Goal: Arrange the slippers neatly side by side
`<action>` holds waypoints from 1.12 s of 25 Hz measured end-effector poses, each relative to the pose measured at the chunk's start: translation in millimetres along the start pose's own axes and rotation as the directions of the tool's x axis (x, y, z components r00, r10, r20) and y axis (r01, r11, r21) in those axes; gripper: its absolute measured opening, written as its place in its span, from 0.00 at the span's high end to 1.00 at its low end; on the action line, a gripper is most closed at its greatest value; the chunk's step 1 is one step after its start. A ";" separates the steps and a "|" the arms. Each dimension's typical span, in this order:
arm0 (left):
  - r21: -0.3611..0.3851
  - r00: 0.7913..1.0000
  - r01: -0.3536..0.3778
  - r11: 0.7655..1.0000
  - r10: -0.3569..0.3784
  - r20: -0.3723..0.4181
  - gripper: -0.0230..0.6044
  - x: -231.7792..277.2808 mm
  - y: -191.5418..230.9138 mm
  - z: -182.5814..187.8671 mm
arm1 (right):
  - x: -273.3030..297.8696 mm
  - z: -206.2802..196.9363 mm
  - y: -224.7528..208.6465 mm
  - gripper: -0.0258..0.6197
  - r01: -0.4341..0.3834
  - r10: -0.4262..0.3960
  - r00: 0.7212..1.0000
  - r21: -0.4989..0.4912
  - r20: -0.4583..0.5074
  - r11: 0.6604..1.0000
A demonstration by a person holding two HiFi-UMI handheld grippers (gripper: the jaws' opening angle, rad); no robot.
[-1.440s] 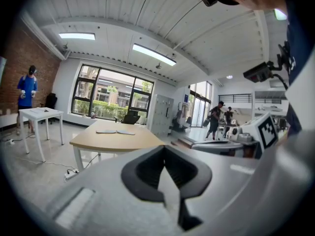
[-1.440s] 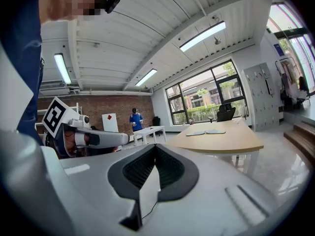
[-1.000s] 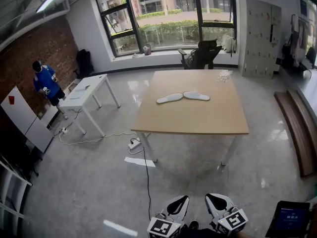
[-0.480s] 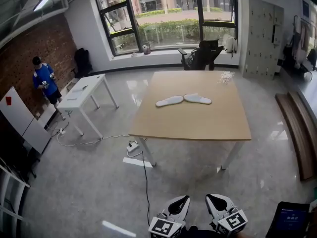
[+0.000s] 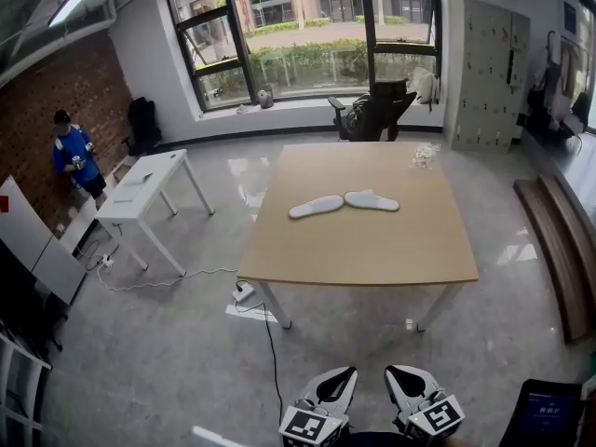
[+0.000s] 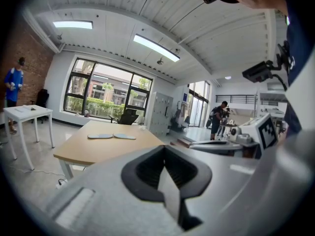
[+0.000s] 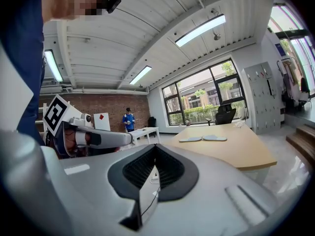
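In the head view, a wooden table (image 5: 354, 259) is seen in the middle of the frame, and two white slippers are laid on its upper half. The left slipper (image 5: 316, 206) and the right slipper (image 5: 372, 200) are set end to end in a shallow V. Their inner ends are just beside each other; whether they touch cannot be told. A small crumpled white thing (image 5: 424, 154) is seen near the table's upper right corner.

The left gripper (image 5: 340, 380) and the right gripper (image 5: 400, 378) are held at the bottom centre of the frame, well apart from the table. In the left gripper view the jaws of the left gripper (image 6: 165, 149) are clenched together with nothing between them. The same is shown of the right gripper (image 7: 155, 149) in its own view.

A white side table (image 5: 149, 180) and a person in blue (image 5: 74, 156) are seen at the left. An office chair (image 5: 372, 110) is placed by the windows at the top. A cable (image 5: 272, 343) is trailed across the floor.
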State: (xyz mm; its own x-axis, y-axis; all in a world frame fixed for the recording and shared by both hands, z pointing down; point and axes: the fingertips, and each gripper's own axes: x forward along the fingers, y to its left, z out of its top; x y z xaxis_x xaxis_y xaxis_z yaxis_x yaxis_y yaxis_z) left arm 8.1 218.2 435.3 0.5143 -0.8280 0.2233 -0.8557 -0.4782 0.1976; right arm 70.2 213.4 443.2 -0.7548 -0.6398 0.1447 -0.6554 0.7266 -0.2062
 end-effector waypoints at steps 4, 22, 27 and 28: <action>0.002 1.000 0.027 1.000 -0.027 -0.003 0.96 14.4 25.1 9.3 | 26.9 8.1 -7.7 0.94 0.022 -0.022 1.000 0.001 0.011 1.000; -0.021 0.997 0.075 0.997 -0.075 0.000 0.96 48.8 128.0 30.3 | 130.4 22.0 -24.2 0.94 0.078 -0.079 0.997 -0.008 -0.015 0.997; -0.026 0.995 0.094 0.995 -0.095 -0.010 0.96 62.6 133.4 30.2 | 138.8 21.5 -36.5 0.94 0.093 -0.093 0.995 0.002 -0.023 0.996; -0.028 0.996 0.092 0.995 -0.092 -0.011 0.96 64.2 136.4 30.5 | 141.3 21.6 -38.1 0.94 0.093 -0.092 0.995 0.004 -0.025 0.996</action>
State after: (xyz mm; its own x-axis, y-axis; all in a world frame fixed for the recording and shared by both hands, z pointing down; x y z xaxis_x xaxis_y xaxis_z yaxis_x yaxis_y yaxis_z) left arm -77.4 90.9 447.5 0.5915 -0.7771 0.2151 -0.8030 -0.5437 0.2439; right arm -10.9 89.9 450.7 -0.6914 -0.6978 0.1869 -0.7223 0.6633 -0.1955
